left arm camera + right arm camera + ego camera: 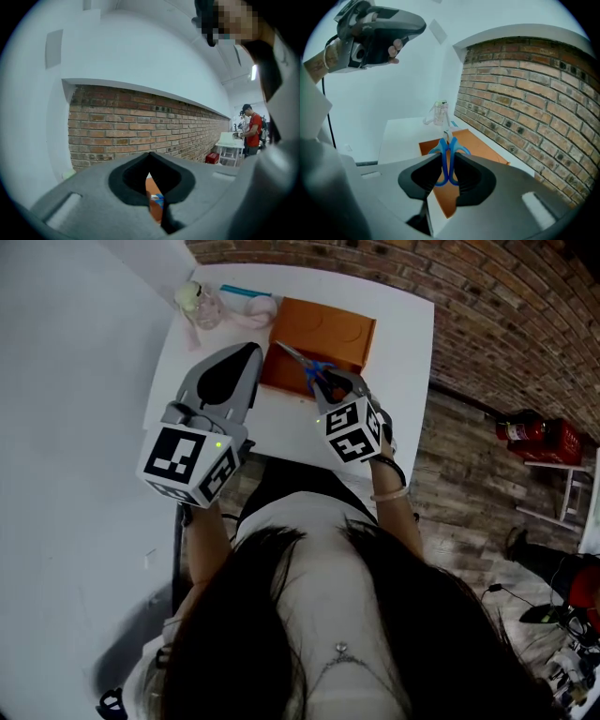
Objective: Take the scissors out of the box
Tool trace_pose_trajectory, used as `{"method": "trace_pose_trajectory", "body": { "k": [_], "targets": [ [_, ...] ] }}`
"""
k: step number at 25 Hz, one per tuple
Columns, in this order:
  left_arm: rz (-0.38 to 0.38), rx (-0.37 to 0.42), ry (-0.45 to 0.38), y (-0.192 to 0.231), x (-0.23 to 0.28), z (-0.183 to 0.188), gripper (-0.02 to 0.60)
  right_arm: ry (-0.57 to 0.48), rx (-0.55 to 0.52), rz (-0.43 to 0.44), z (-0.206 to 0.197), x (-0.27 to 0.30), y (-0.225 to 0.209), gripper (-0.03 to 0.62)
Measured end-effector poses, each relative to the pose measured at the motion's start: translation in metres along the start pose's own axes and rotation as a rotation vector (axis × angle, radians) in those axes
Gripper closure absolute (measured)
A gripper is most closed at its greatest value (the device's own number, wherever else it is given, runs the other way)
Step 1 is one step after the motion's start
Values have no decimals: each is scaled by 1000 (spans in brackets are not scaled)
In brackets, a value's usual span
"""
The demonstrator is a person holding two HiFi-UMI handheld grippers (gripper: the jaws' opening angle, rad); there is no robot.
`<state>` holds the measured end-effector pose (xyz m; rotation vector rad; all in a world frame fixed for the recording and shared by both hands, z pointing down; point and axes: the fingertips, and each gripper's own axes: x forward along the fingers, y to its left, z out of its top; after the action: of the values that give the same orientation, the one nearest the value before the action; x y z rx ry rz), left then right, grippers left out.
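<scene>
The white table (403,334) carries a flat orange rectangular box (328,334) towards its far edge. All places below are given from that box.

The left gripper (253,351) hangs beside the box's left edge and points level towards the brick wall. Its jaws are closed tip to tip with nothing between them, and it touches neither the box nor the scissors.

The right gripper (336,382) is just over the box's near edge, tilted downward. It is the nearer of the two to the task's thing, because it already has it. The blue-handled metal scissors (309,367) sit between its pads, clamped by the two handle loops, so the jaws stand fairly wide apart yet are pressed onto the plastic.

The scissors' long axis runs straight out along the gripper's own line. The blades point away from the person, angling up and left over the box's near left corner. In the right gripper view they appear raised off the orange surface, not lying on it.

My reading is that the coming move depends on drawing them back along that axis, towards the bare table on the near side of the box.
</scene>
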<state>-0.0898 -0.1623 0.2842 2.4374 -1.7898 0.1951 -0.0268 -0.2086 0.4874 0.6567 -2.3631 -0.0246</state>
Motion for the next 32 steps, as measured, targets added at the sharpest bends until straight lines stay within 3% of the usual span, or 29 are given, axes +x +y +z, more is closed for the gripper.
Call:
{"method": "trace_pose_trajectory", "body": {
  "k": [15,32],
  "targets": [
    [-125,26,-13,-26,25,5,581,-100,75,-120,9,-32,-24,499],
    [-260,58,-24,-30,11,11,581,-272,223,-302,50,-81,-27,499]
  ]
}}
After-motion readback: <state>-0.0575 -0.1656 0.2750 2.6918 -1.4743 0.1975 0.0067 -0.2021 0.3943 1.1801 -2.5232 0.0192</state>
